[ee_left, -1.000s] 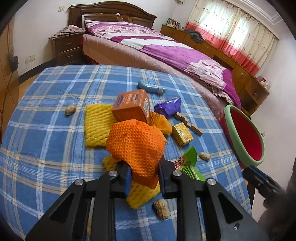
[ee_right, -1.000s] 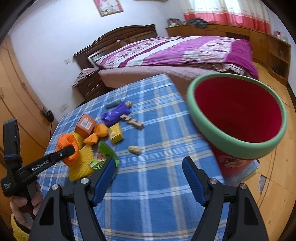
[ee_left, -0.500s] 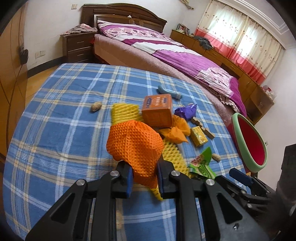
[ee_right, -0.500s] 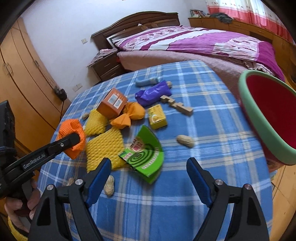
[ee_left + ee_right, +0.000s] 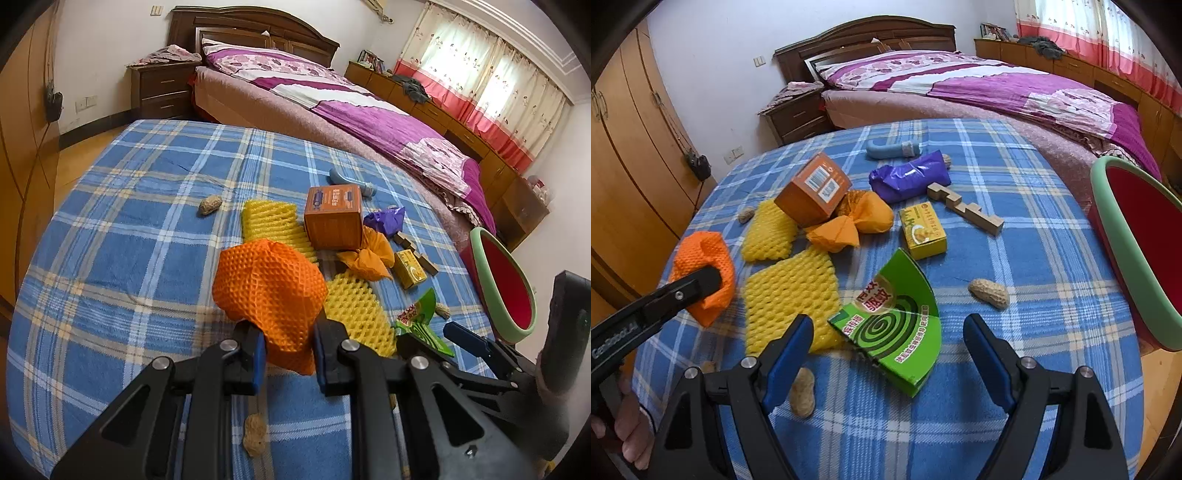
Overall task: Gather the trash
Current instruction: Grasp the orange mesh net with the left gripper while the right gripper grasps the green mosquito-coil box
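Observation:
My left gripper (image 5: pixel 287 345) is shut on an orange foam net (image 5: pixel 269 291), held just above the blue plaid tablecloth (image 5: pixel 122 258); the same orange foam net (image 5: pixel 705 266) shows at the left of the right wrist view. My right gripper (image 5: pixel 888 345) stands open, its blue pads on either side of a green curved mosquito-coil box (image 5: pixel 894 325) lying on the cloth, not touching it. Two yellow foam nets (image 5: pixel 790 291), an orange box (image 5: pixel 814 190), an orange wrapper (image 5: pixel 857 221), a purple bag (image 5: pixel 908 177) and a small yellow box (image 5: pixel 923 230) lie beyond.
A red bin with a green rim (image 5: pixel 1137 251) stands off the table's right edge. Peanuts (image 5: pixel 990 293) lie scattered, one peanut (image 5: pixel 802 392) by my right gripper's left finger. A wooden block piece (image 5: pixel 964 208) and a blue tube (image 5: pixel 892 149) lie farther back. A bed stands behind.
My right gripper has swung left from the bin and come down over the green box, its jaws wider. My left gripper drew back with the orange net and then held still.

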### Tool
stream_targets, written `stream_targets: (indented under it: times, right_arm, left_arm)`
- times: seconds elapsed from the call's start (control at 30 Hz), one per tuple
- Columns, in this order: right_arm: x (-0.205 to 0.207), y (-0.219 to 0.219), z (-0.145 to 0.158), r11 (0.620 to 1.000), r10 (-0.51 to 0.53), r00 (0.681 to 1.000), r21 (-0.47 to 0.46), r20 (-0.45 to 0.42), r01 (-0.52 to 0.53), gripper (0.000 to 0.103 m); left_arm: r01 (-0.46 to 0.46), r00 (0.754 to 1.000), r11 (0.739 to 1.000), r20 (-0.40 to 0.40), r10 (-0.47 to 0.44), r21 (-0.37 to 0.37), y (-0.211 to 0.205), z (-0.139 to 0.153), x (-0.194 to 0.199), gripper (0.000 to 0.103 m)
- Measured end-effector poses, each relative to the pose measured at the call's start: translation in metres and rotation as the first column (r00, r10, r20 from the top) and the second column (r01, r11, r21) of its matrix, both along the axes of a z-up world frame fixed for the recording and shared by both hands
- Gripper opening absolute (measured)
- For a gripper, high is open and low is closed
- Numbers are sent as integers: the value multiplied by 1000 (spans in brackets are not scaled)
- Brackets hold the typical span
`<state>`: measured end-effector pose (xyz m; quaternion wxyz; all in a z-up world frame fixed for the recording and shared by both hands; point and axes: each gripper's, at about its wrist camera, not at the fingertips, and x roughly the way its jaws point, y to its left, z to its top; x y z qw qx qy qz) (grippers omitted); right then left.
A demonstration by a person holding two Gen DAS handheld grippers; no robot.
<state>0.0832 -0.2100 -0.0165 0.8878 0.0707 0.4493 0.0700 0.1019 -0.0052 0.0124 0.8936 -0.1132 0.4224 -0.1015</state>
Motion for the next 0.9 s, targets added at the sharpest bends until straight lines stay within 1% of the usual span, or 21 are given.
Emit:
stream_targets:
  times: [0.1, 0.27, 0.4, 0.47, 0.53, 0.6, 0.73, 0.9]
  right_arm:
    - [4, -1, -6, 1000, -10, 1000, 11, -23, 10, 86]
    - [5, 7, -9, 999, -4, 1000, -37, -7, 4, 86]
    - [4, 9, -10, 999, -5, 1000, -53, 13, 6, 83]
    - [3, 9, -9, 998, -6, 1000, -55, 18, 7, 80]
    - [1, 10, -8, 999, -5, 1000, -54, 21, 6, 75]
    - [0, 7, -7, 999, -7, 1000, -47, 23, 8, 67]
    - [-2, 4, -7, 999, -14, 1000, -44, 26, 15, 61]
    - [-5, -1, -6, 1000, -24, 1000, -19, 18, 25, 57]
  left_arm:
    - [1, 1000, 1000, 1, -1, -1, 0, 0, 0, 20]
    - [0, 1000, 1000, 0, 0, -1, -1, -1, -1, 20]
    - [-3, 1000, 1000, -6, 3, 4, -2, -2, -1, 20]
    - [-5, 1000, 1000, -3, 5, 3, -2, -1, -2, 20]
    - [-8, 1000, 1000, 5, 8, 2, -2, 1, -5, 20]
    - [-8, 1000, 1000, 10, 8, 1, -1, 2, -6, 20]
    - [-5, 1000, 1000, 15, 5, -2, -2, 4, -9, 20]
    - [-4, 1000, 1000, 27, 4, -2, -1, 8, -13, 20]
